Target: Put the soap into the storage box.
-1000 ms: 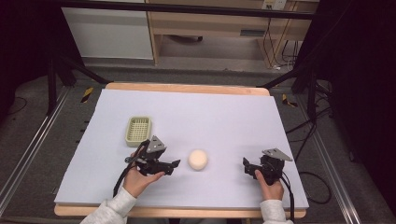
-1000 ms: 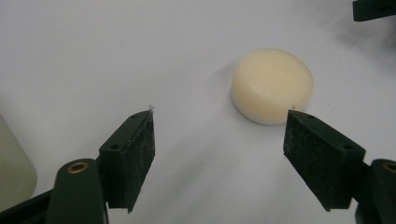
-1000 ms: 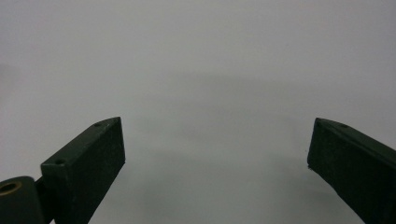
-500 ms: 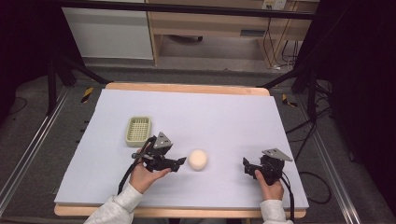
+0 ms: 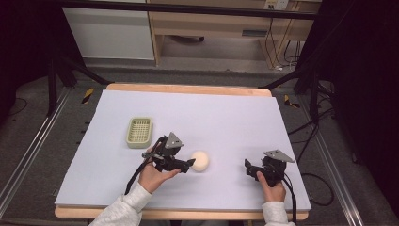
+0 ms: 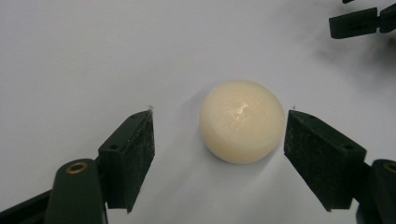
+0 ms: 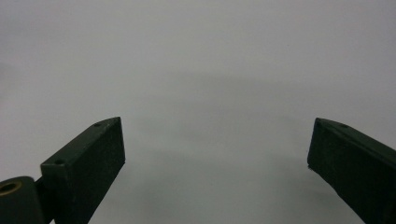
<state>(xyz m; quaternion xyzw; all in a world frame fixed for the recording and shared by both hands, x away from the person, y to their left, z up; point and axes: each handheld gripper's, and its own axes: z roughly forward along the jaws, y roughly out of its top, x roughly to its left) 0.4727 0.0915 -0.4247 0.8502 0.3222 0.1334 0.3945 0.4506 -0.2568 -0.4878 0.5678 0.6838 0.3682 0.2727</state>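
Observation:
A cream round bar of soap (image 5: 200, 161) lies on the white table sheet (image 5: 226, 117) near the front middle. My left gripper (image 5: 189, 163) is open, its tips right at the soap's left side. In the left gripper view the soap (image 6: 242, 120) sits between the two black jaws, nearer the right one, with the left gripper (image 6: 219, 135) touching nothing. My right gripper (image 5: 246, 167) rests open at the front right, apart from the soap. In the right gripper view the right gripper (image 7: 215, 142) has only bare sheet between its jaws.
A pale green soap dish (image 5: 139, 132) with a ribbed floor stands left of the soap, behind my left hand. The table's wooden rim (image 5: 188, 88) runs along the far side, with dark floor and stand legs around it.
My left gripper has moved right toward the soap until its open jaws reach around it. The right gripper and the soap have stayed put.

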